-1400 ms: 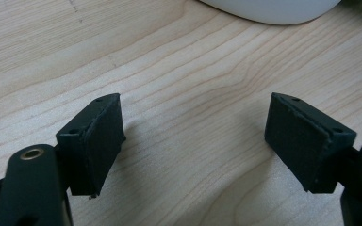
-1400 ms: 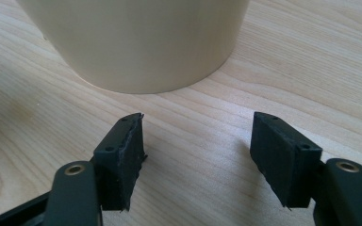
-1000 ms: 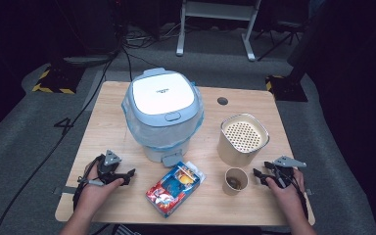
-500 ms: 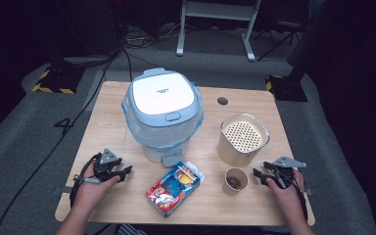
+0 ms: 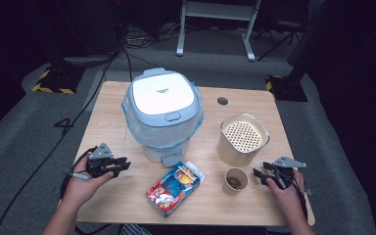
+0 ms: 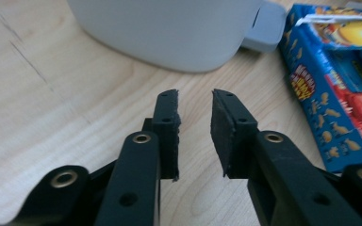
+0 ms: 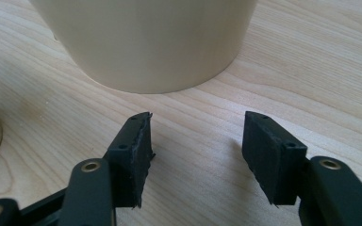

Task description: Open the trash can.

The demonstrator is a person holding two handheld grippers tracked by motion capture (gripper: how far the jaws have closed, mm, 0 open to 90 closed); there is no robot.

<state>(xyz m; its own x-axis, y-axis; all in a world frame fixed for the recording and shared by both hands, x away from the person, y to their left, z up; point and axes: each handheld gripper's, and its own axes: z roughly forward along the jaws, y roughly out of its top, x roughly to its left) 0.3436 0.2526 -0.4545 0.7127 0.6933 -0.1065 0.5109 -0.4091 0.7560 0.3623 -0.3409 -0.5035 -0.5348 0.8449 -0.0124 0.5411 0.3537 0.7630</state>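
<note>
While both grippers rest empty at the near edge of the tabletop (image 5: 127, 205), the work in hand looks like a first reach, and nothing is gripped yet. The left gripper (image 5: 122, 165) has just been closing; its fingers (image 6: 167, 125) now stand narrow with only bare wood between them, aimed at the foot of the grey-blue cooker (image 5: 162, 115), with the snack box (image 5: 175, 187) just off to its right. The right gripper (image 5: 257, 175) keeps a moderate gap, also around nothing, and has narrowed a little; it sits beside the paper cup (image 5: 236, 180) and faces the base of the cream perforated canister (image 5: 243, 139). To do this well, I would reopen the left fingers wider than the box before approaching, come in low and square to its long sides, and keep the right hand clear of the cup, which would tip easily.
</note>
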